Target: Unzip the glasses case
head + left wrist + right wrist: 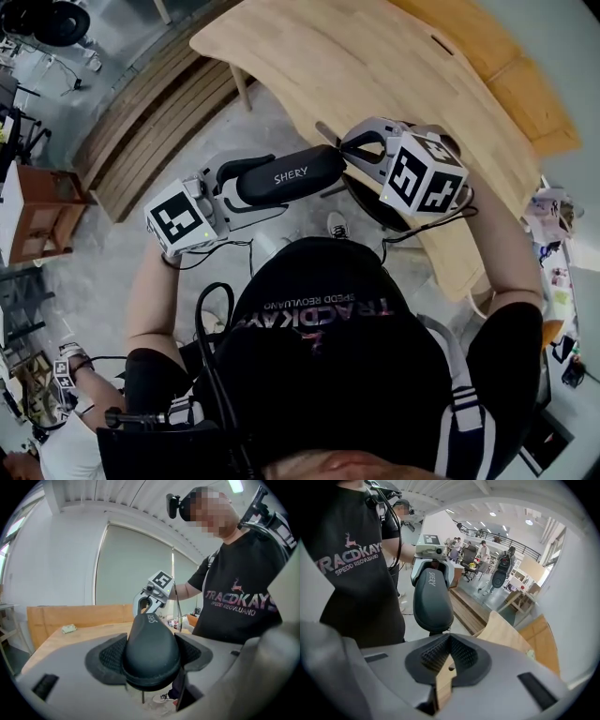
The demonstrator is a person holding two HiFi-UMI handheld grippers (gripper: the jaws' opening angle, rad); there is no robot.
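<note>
A black glasses case (286,175) marked SHERY is held in the air in front of the person's chest, over the floor beside the wooden table (375,56). My left gripper (246,190) is shut on its left end; in the left gripper view the case (151,644) fills the space between the pads. My right gripper (345,152) meets the case's other end with its jaws shut. In the right gripper view the case (432,599) hangs just past the closed tips (449,634), and a thin zipper pull (449,629) runs from the case into them.
The light wooden table curves away at the upper right, with a small object (69,628) lying on it. A wooden slatted platform (150,122) lies on the floor to the left. Other people and chairs stand far off (483,555). A shoe (337,225) shows below the case.
</note>
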